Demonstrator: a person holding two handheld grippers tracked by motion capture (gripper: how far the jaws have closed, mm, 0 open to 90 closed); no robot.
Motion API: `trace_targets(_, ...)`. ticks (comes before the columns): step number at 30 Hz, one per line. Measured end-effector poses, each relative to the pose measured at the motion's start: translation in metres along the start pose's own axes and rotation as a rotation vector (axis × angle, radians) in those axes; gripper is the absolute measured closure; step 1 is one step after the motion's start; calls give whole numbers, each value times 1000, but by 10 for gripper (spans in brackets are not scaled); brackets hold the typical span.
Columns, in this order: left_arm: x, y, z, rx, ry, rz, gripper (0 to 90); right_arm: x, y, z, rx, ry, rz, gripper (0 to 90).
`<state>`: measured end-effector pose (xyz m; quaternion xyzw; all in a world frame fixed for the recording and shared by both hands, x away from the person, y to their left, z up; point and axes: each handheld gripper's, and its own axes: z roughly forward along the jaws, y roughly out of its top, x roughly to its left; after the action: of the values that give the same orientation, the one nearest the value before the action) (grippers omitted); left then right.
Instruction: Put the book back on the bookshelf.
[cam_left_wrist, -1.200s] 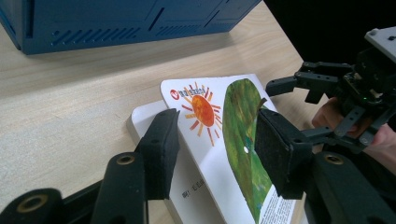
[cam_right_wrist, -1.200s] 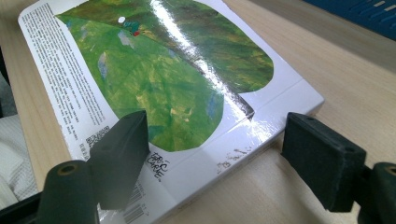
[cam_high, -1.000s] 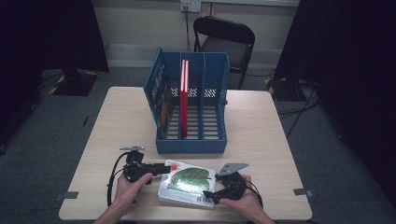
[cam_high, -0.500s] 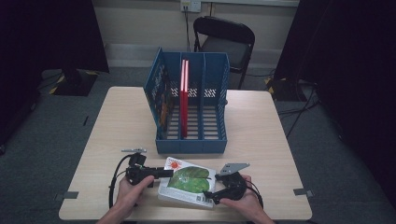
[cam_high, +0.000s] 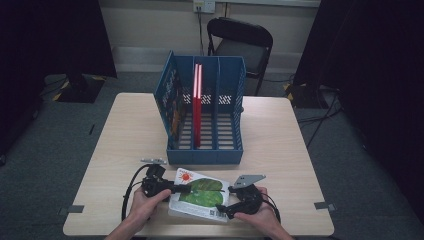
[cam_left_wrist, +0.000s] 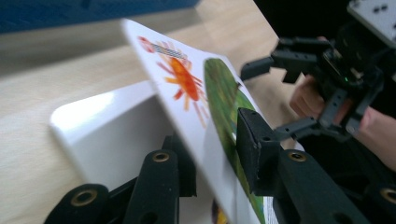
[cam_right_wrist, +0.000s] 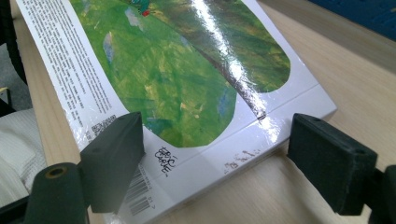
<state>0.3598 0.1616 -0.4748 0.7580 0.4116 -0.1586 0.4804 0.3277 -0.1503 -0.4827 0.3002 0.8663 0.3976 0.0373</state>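
The left gripper (cam_left_wrist: 210, 154) pinches the raised cover of a book (cam_high: 200, 195), white with a green shape and orange sun, lying on the table (cam_high: 125, 135) before a blue rack (cam_high: 206, 115); the right gripper (cam_right_wrist: 233, 154) stands spread at its corner.

Green-covered book (cam_right_wrist: 187, 84) between parted jaws

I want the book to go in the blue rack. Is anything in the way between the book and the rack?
Nothing visible is. The book lies just in front of the blue rack, with bare table between them. A red book already stands in one slot, but the slots on the right look free.
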Motion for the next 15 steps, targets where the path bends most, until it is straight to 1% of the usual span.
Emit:
trace_targets(2,-3,0,3,22,-10,16,696,1,1,2,-2,6,-5,184)
trace_targets(3,-3,0,4,24,-14,20,703,2,2,2,-2,6,-9,183)
trace_targets(4,-3,0,3,25,-26,22,717,2,2,3,-3,7,-12,183)
trace_targets(7,-4,1,3,30,-30,36,738,1,3,3,-5,11,-12,196)
trace_targets(11,-7,1,2,31,-18,73,740,0,2,2,-9,11,-13,227)
trace_targets(13,-9,1,2,33,-3,95,740,-1,2,1,-11,15,-10,236)
trace_targets(15,-10,1,2,26,-1,105,739,-2,2,1,-13,19,-5,235)
